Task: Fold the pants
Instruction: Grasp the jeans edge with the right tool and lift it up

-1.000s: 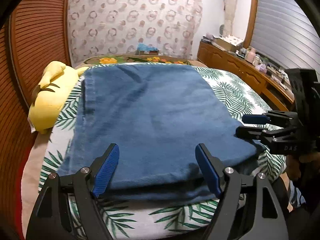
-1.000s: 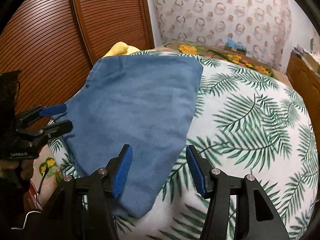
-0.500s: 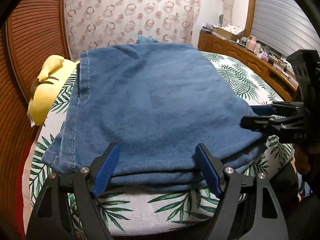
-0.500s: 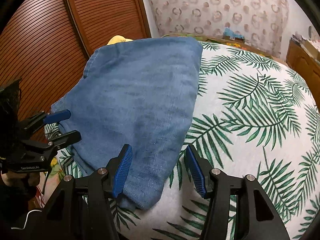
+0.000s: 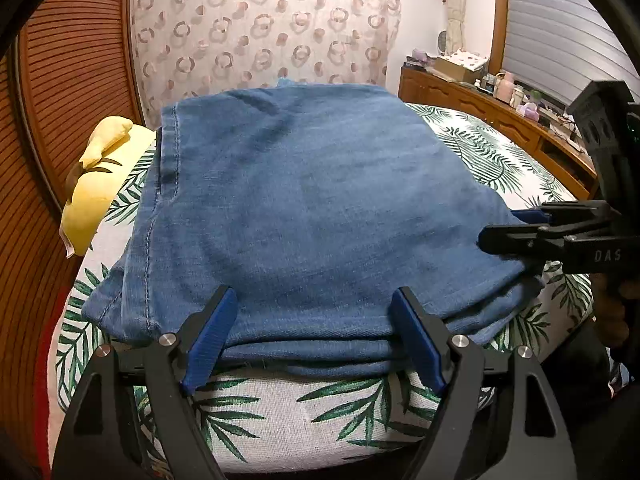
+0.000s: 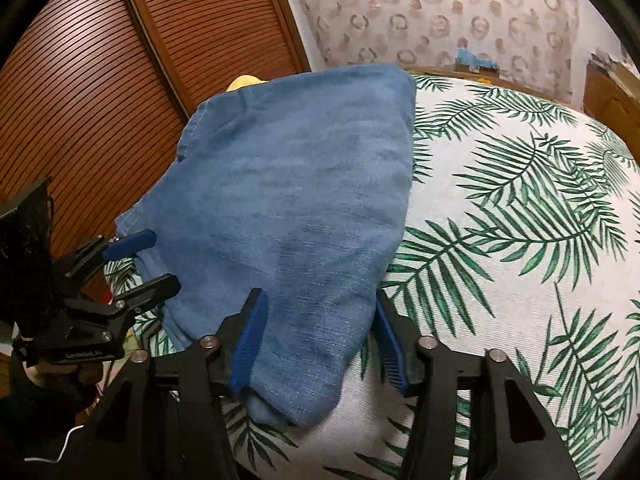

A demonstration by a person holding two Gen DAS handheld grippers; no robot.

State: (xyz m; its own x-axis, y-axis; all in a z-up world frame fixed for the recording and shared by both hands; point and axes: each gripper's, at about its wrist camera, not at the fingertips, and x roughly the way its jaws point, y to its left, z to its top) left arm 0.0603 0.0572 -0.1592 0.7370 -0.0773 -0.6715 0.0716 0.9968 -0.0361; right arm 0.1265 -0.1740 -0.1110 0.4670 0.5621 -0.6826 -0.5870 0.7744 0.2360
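Readable first: "DAS" in pale letters on the right tongs [image 5: 516,228] body, seen from left wrist cam. Left tongs [image 6: 152,260] carry a small pale label in right cam, too blurred to read for sure.

Folded blue denim pants [image 5: 304,208] lie on a bed [image 5: 280,412], near its front edge, stacked in layers; side seam w/ pale stitching runs down the pic-left edge. Bedcover white w/ green palm-leaf print [image 6: 520,220].

Left tongs: jaws wide, blue pads either side of the near folded edge, layers between them; pads look at the cloth's edge, not pinching. Right tongs: jaws closing, mid-width, w/ the pants' near corner between the pads; left pad sits against the cloth, right pad just at its edge, no clear squeeze.

Yellow plush toy [image 5: 96,188] at bed's far left, partly under the pants' line of sight in right cam. Louvred brown wood doors [image 6: 120,80] left of bed. Wallpaper w/ ring pattern [image 5: 260,32] behind. Wooden dresser [image 5: 480,108] along right wall, cluttered w/ boxes, small bottles; grey slatted blind [image 5: 560,40] above it.
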